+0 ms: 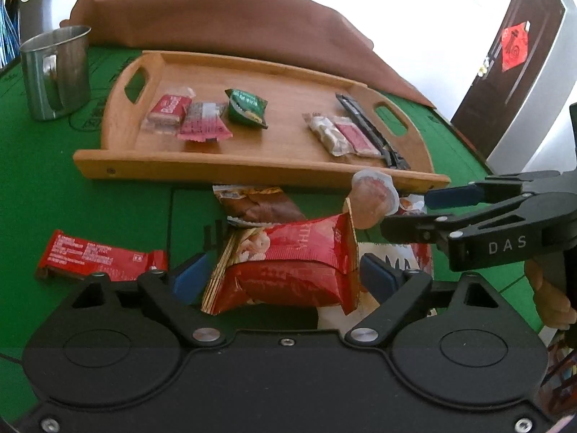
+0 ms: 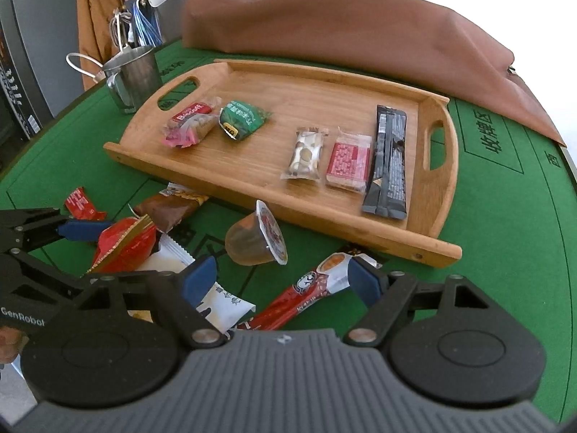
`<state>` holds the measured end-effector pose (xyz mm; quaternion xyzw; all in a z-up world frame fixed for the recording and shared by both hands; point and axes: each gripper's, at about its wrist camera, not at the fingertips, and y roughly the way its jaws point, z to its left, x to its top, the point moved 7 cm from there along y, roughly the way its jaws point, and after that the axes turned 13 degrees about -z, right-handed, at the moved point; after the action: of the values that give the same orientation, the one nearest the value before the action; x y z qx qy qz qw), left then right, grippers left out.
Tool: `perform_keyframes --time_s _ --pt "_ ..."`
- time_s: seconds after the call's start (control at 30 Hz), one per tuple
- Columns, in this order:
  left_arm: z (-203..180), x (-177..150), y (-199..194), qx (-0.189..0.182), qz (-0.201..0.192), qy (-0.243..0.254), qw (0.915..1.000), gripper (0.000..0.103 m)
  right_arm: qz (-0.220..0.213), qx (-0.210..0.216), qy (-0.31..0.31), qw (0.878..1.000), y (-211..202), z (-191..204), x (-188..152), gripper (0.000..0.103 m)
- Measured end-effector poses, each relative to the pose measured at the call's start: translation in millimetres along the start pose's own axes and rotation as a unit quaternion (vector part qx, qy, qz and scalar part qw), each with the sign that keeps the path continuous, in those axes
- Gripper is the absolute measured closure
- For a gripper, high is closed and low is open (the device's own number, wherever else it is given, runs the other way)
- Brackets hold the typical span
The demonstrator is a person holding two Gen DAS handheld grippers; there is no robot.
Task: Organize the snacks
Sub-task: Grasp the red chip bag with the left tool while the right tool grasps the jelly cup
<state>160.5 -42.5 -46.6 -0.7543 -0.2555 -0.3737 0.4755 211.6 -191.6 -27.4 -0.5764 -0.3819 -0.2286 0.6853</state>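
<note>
A wooden tray (image 1: 202, 166) (image 2: 425, 249) holds several small snack packets. My left gripper (image 1: 285, 274) is open, its fingers either side of a red puffed snack bag (image 1: 288, 267) (image 2: 122, 245) on the green table. My right gripper (image 2: 281, 278) is open, low over a red stick packet (image 2: 299, 299) and a white packet (image 2: 220, 306); it also shows in the left wrist view (image 1: 407, 213). A jelly cup (image 2: 252, 241) (image 1: 371, 202) lies on its side before the tray. A brown packet (image 1: 259, 205) and a red bar (image 1: 101, 256) lie nearby.
A steel mug (image 1: 54, 72) (image 2: 133, 75) stands left of the tray. A brown cloth (image 1: 223, 25) (image 2: 360, 29) lies behind it. A dark door (image 1: 505, 54) is at the far right.
</note>
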Motion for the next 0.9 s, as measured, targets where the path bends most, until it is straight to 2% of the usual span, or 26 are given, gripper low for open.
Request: perform_keyframes --time_s 0.07,0.1,0.17,0.2,0.37,0.67,0.9 --pt "1.1 1.2 -0.3 0.000 -0.003 -0.003 1.0000 0.026 0.001 0.000 -0.002 1.000 0.9 0.4 -0.7 0.016" --pt "2.2 1.9 -0.3 0.001 -0.004 -0.006 1.0000 0.034 0.001 0.000 -0.003 1.000 1.4 0.8 -1.0 0.015" --pt "3.3 3.5 -1.9 0.002 -0.006 -0.009 0.9999 0.037 0.001 0.000 -0.005 1.000 2.7 1.6 -1.1 0.015" --pt "3.3 4.5 -3.3 0.002 -0.009 -0.008 0.9999 0.045 0.001 0.000 -0.006 1.000 3.4 2.1 -1.0 0.015" --pt "5.2 7.5 -11.9 0.037 -0.023 0.019 0.9989 0.045 -0.001 0.002 -0.012 1.000 4.7 6.1 -0.2 0.015" --pt "17.0 20.9 -30.1 0.067 -0.053 0.030 0.9959 0.045 -0.006 0.011 -0.029 0.999 8.9 21.9 2.1 0.016" --pt "21.7 23.7 -32.4 0.075 -0.056 0.027 0.9952 0.045 -0.002 0.010 -0.015 1.000 20.0 27.0 3.9 0.026"
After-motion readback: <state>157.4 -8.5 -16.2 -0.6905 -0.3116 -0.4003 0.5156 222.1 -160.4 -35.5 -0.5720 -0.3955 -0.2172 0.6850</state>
